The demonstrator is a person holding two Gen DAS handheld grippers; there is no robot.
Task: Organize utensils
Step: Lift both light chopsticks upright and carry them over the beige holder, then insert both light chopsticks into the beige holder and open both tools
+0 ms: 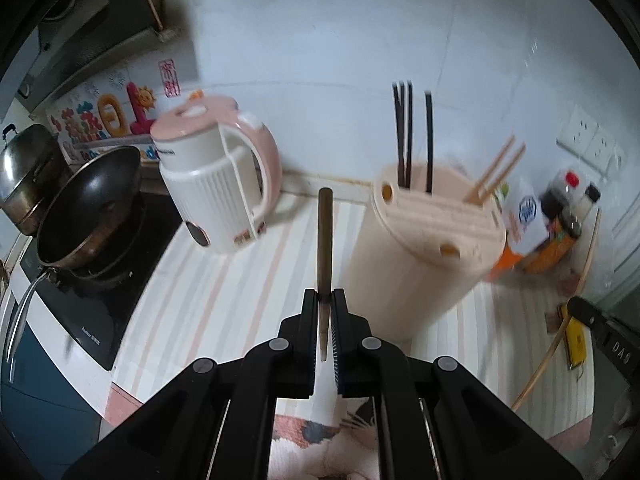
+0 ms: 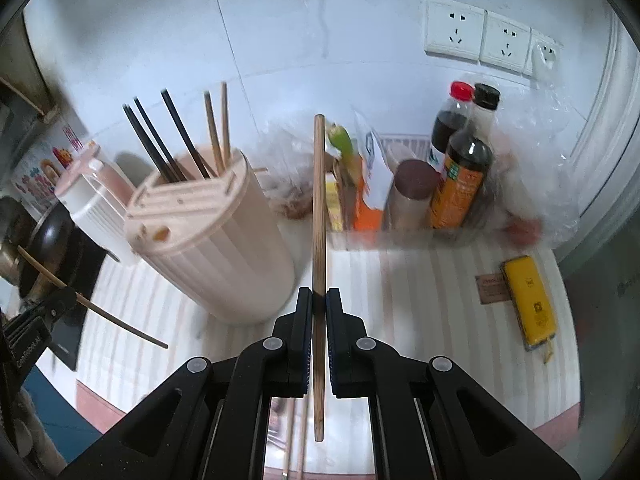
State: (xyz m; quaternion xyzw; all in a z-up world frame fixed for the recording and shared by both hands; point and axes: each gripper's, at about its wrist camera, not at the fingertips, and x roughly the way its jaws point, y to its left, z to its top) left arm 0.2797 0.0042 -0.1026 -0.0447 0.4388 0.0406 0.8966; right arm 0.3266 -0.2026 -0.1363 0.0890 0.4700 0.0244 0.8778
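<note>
A beige ribbed utensil holder (image 1: 424, 256) stands on the striped counter, also in the right wrist view (image 2: 216, 248). It holds three black chopsticks (image 1: 404, 136) and two wooden chopsticks (image 1: 496, 172). My left gripper (image 1: 325, 300) is shut on a wooden chopstick (image 1: 324, 236), held upright to the left of the holder. My right gripper (image 2: 319, 298) is shut on another wooden chopstick (image 2: 319, 208), upright, to the right of the holder. The left gripper with its chopstick (image 2: 92, 308) shows at the left of the right wrist view.
A pink and white kettle (image 1: 220, 176) stands left of the holder, beside a black pan (image 1: 88, 204) on the stove. Sauce bottles (image 2: 460, 168), packets and a plastic bag stand at the back right. A yellow flat object (image 2: 530, 300) lies on the counter.
</note>
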